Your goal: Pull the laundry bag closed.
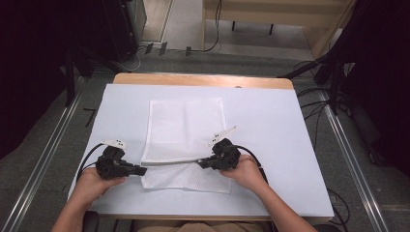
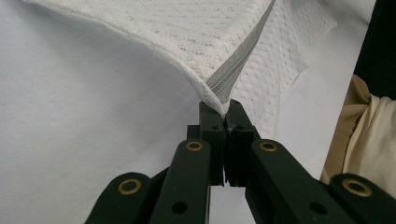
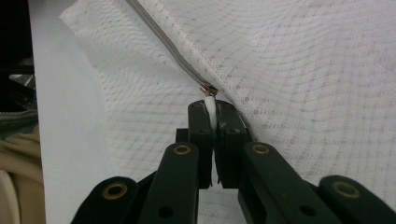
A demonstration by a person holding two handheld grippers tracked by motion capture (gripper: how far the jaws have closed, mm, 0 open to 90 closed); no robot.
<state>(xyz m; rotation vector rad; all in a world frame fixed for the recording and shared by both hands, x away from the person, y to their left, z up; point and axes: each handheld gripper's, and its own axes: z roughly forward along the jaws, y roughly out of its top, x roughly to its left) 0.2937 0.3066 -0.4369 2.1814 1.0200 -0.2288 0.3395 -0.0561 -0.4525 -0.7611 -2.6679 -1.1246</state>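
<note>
A white mesh bag (image 1: pixel 186 128) lies flat in the middle of the white table (image 1: pixel 280 125), with a grey zipper (image 1: pixel 169 162) running across its near part. My left gripper (image 1: pixel 143 170) is shut on the bag's near left corner (image 2: pixel 223 103), right at the zipper's end (image 2: pixel 233 77). My right gripper (image 1: pixel 200 163) is shut on the white zipper pull (image 3: pixel 211 106), just below the small metal slider (image 3: pixel 206 88). The zipper line (image 3: pixel 163 46) runs away from the slider, up and to the left in the right gripper view.
The table's wooden far edge (image 1: pixel 203 79) borders a grey floor with cables (image 1: pixel 309 92) and dark stands (image 1: pixel 338 72) at the right. The person's beige clothing (image 2: pixel 369 135) sits close to the near table edge.
</note>
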